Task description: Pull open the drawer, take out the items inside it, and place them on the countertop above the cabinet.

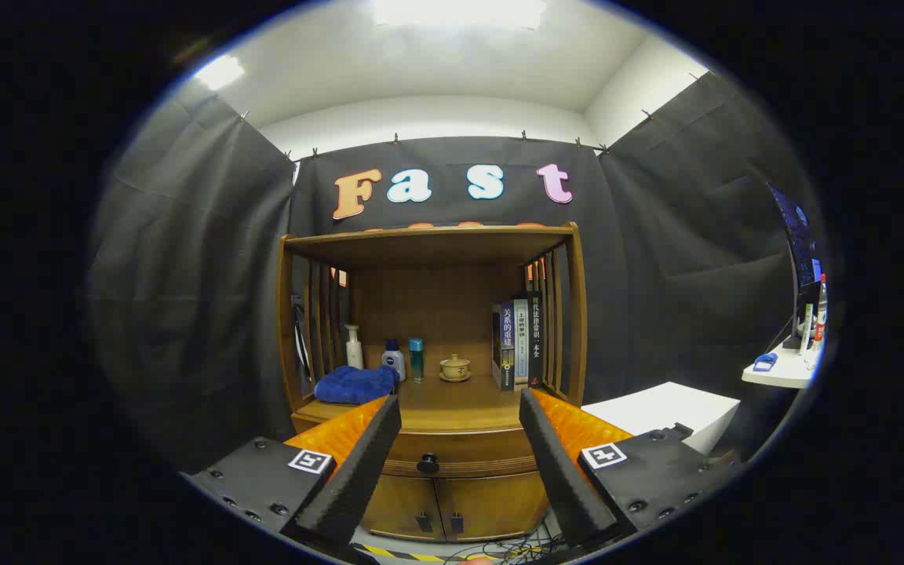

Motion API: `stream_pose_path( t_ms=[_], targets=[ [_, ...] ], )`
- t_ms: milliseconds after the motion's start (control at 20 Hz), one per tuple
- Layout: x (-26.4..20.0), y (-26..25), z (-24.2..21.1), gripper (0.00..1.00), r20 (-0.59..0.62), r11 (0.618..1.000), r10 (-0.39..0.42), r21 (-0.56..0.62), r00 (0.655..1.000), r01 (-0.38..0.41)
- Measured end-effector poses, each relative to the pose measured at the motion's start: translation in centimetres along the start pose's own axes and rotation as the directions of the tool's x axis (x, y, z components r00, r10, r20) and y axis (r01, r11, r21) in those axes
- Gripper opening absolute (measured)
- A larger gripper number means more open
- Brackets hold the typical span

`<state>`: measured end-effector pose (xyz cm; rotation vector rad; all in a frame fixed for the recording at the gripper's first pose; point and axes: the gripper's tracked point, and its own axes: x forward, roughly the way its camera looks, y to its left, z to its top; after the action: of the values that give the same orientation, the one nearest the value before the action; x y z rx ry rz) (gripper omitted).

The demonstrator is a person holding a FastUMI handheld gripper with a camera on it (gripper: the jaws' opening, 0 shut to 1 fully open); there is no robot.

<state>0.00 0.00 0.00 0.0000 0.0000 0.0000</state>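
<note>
Your tongs (460,439) hang wide and empty, well short of the cabinet. The drawer (452,453) sits closed under the desk (452,404); next, I judge, close on its knob (428,464) and pull.

The claw (460,420) is held level and spread wide, nothing between its two fingers. The left finger (358,463) rises from about 7 o'clock and the right finger (558,463) from about 5 o'clock, their tips leaning slightly inward toward 12 o'clock.
</note>
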Motion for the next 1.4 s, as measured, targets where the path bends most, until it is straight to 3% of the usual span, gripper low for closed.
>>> stream_pose_path(
  t_ms=[750,1400],
  targets=[
    [-1.1,2.9,1.4,0.98,0.032,0.999,0.042,-0.01,0.999,-0.041],
    [-0.9,0.0,2.3,0.98,0.068,0.999,-0.015,0.046,0.998,0.012]
  ],
)
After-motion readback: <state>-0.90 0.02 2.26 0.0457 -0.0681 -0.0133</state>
